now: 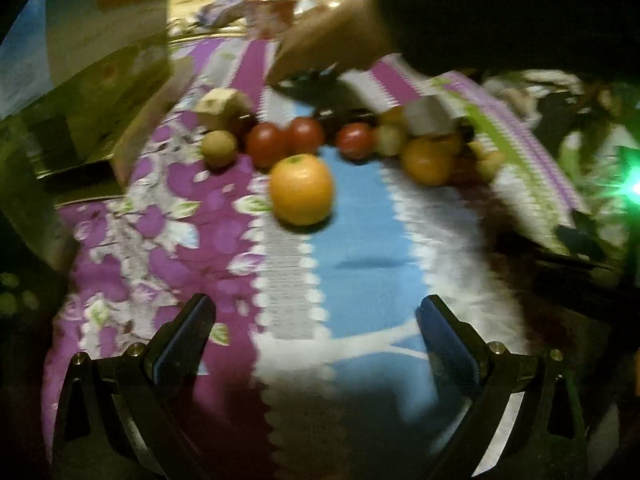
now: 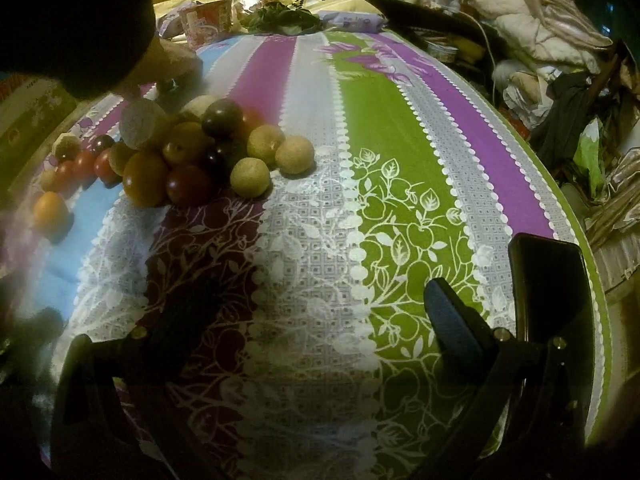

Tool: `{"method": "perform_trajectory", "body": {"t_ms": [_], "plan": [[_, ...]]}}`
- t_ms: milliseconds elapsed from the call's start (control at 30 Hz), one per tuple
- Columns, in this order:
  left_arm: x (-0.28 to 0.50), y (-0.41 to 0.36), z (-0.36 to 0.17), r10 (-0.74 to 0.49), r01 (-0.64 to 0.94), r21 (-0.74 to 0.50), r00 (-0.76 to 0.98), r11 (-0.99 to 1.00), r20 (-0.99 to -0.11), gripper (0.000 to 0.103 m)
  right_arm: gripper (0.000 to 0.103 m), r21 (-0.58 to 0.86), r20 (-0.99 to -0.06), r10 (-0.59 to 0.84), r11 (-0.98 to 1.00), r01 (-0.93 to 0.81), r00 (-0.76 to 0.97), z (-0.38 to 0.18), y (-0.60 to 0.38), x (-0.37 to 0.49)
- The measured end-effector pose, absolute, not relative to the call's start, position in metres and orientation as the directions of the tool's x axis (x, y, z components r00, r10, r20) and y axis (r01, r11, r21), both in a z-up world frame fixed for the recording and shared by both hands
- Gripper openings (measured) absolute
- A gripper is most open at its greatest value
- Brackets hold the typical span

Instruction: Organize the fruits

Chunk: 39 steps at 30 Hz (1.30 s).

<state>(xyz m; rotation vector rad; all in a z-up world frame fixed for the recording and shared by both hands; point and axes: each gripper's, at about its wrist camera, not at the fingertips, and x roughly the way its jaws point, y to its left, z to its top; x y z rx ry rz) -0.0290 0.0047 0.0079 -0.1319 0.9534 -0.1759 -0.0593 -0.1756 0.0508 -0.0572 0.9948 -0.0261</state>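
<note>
The left gripper (image 1: 316, 316) hangs with its jaws spread wide and nothing between them, aimed straight along the blue stripe of the bedspread (image 1: 360, 240) toward the orange (image 1: 301, 189). That orange sits alone on the bed, nearer the gripper than any other fruit, and the wide jaws match its girth, so I judge it the likely first pick. The view is smeared, so fine detail is unsure.

Beyond the orange runs a row of fruit: two red ones (image 1: 285, 141) touching each other just behind it, a tan round one (image 1: 218, 148) to the left of those, a third red one (image 1: 354, 140) to the orange's right, and a second orange fruit (image 1: 427, 160) further right. Above the row a person's hand (image 1: 332, 46) in a dark sleeve reaches over the fruit; what it does there I cannot tell.

The right gripper (image 2: 320, 300) is likewise spread and empty, low over the bedspread and well apart from the pile (image 2: 188, 152). Seen from here, the pile lies heaped far to the left: dark plum-like fruits on top, orange and red ones in front, three tan balls (image 2: 276, 156) at its right edge, touching one another. The lone orange (image 2: 50, 210) lies apart to the pile's left.

The fruits lie mixed by kind and colour, so the sorting looks barely begun. A dark flat thing (image 2: 550, 280) stands by the right gripper, near the bed's edge; I cannot tell what it is.
</note>
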Motion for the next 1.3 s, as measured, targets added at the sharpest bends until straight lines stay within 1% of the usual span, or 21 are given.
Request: {"method": "perform_trajectory", "body": {"t_ms": [100,200,367,767,967,1300], "plan": [[-0.037,0.000,0.014,-0.298,0.175,-0.242,0.575,0.954,-0.762,0.103,0.103,-0.061,-0.837,-0.049,0.998,-0.004,0.545,0.051,-0.176,-0.059],[-0.048,-0.007,0.020,-0.373,0.264,-0.266,0.579,0.927,-0.725,0.103,0.103,-0.061,-0.837,-0.049,0.998,-0.004,0.545,0.051,-0.176,-0.060],[-0.054,-0.014,0.026,-0.416,0.327,-0.267,0.586,0.906,-0.695,0.103,0.103,-0.061,-0.837,-0.049,0.998,-0.004,0.545,0.051,-0.176,-0.060],[-0.064,-0.007,0.035,-0.509,0.396,-0.329,0.563,0.858,-0.651,0.103,0.103,-0.061,-0.837,-0.049,0.998,-0.004,0.545,0.051,-0.176,-0.060],[-0.068,-0.007,0.034,-0.542,0.435,-0.337,0.546,0.835,-0.639,0.103,0.103,-0.061,-0.837,-0.049,0.998,-0.004,0.545,0.051,-0.176,-0.061],[-0.061,-0.001,0.029,-0.584,0.420,-0.409,0.518,0.810,-0.624,0.103,0.103,-0.063,-0.837,-0.050,0.998,-0.004,0.545,0.050,-0.175,-0.060]]}}
